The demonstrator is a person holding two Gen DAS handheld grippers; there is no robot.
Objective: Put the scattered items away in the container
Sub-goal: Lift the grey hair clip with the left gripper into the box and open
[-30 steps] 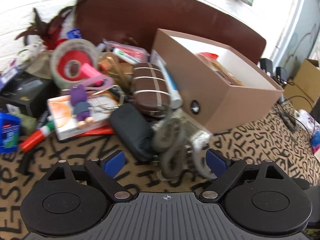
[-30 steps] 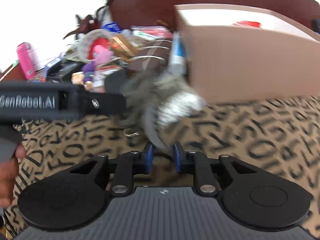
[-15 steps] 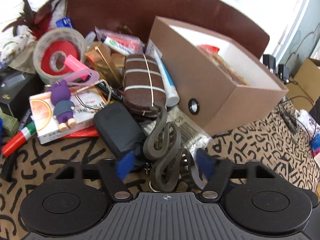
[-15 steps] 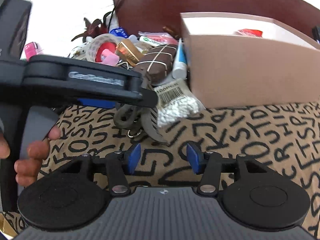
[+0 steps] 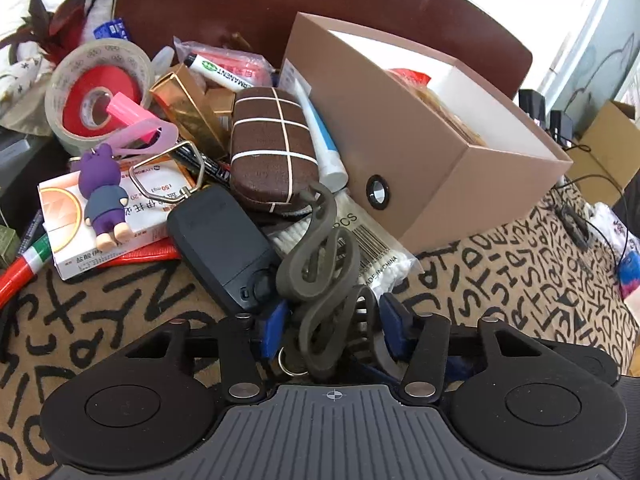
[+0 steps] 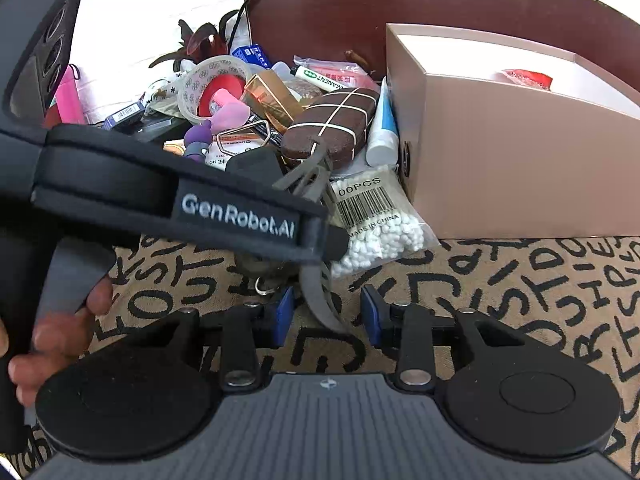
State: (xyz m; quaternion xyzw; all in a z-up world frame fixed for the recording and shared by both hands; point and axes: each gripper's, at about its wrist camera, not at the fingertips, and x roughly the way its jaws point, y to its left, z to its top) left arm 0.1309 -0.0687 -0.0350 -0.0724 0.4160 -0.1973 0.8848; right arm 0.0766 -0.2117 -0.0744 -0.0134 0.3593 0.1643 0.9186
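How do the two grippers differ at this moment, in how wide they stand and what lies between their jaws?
The left gripper has its jaws drawn in against the grey rubber strap; the right gripper stands wider, with only the strap's tail lying loose in the gap, touching neither jaw. The left sits at the edge of the pile, against the black case; the right sits back over the patterned cloth. Both face the brown box and have blue pads.

The box (image 5: pixel 408 152) at the right looks like matt, smooth cardboard. The strap (image 5: pixel 320 256) in the lower middle seems matt rubber. The gold box (image 5: pixel 188 108) at the upper left is glossy foil, and the tape roll (image 5: pixel 76 76) is shiny plastic.
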